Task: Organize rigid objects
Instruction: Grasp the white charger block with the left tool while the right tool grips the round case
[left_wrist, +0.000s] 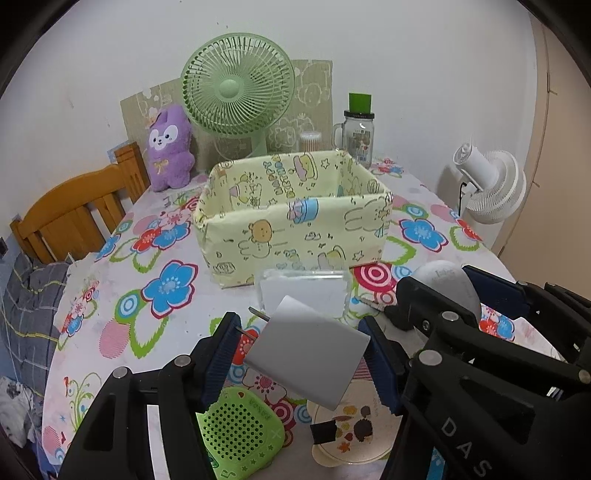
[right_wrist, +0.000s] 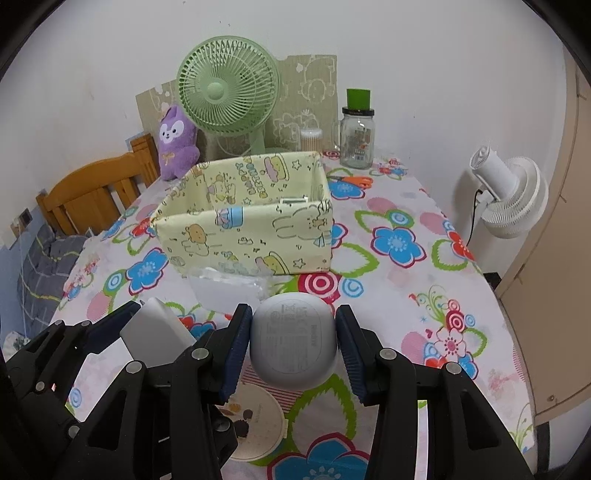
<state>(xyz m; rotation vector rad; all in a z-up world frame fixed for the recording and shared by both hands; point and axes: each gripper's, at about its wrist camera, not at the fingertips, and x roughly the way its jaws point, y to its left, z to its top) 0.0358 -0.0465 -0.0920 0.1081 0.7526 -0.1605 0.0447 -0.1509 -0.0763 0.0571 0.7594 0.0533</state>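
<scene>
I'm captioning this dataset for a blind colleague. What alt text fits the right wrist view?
The right gripper clamps a rounded grey case above a floral tablecloth, facing an open yellow cartoon-print fabric box. The left gripper at lower left holds a white charger block; a green fan stands behind.

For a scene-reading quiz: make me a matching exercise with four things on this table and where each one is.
Things:
1. white charger block
2. rounded grey case
3. orange-handled scissors
4. purple plush toy

Places:
A. on the cloth right of the yellow fabric box
B. held in the right hand-held gripper
C. at the back left, beside the green fan
D. held in the left hand-held gripper

Pairs: 1-D, 2-B, 3-A, 4-C
</scene>
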